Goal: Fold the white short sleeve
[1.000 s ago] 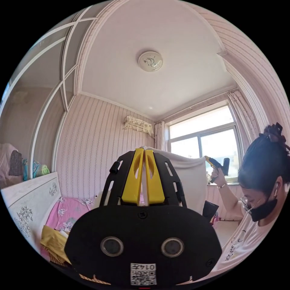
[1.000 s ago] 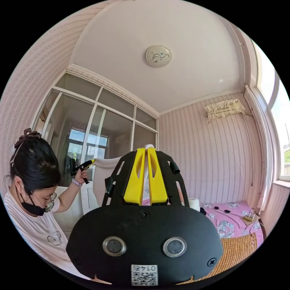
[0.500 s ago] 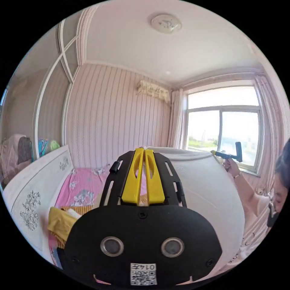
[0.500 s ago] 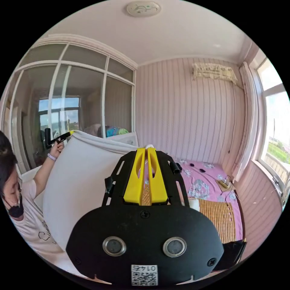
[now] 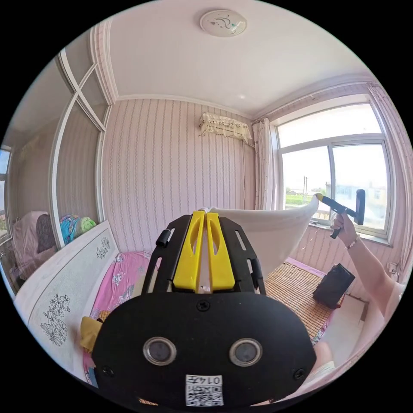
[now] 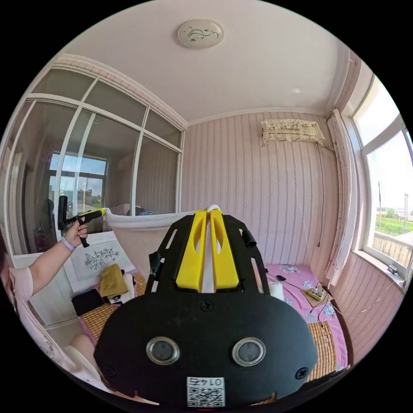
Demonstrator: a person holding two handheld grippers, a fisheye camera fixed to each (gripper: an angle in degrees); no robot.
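Note:
The white short sleeve (image 5: 275, 234) hangs stretched in the air above the bed, held by two corners. In the left gripper view my left gripper (image 5: 205, 214) has its yellow jaws shut on one corner, and the cloth runs right to the right gripper (image 5: 320, 198), held in a hand (image 5: 344, 223) by the window. In the right gripper view my right gripper (image 6: 209, 212) is shut on the other corner, and the white short sleeve (image 6: 146, 232) runs left to the left gripper (image 6: 102, 211), held in a hand (image 6: 76, 232).
Below lies a bed with a bamboo mat (image 5: 297, 292) and a pink flowered sheet (image 6: 301, 297). A yellow garment (image 6: 112, 280) and dark clothes (image 6: 88, 301) lie near the white headboard (image 5: 60, 288). A black bag (image 5: 333, 286) sits by the window. A power strip (image 6: 315, 294) lies on the sheet.
Both grippers stay shut on the garment. The cloth, hanging like a broad curtain half a second ago, now looks a shallower, taut band; both cameras have also tilted, showing more of the bed.

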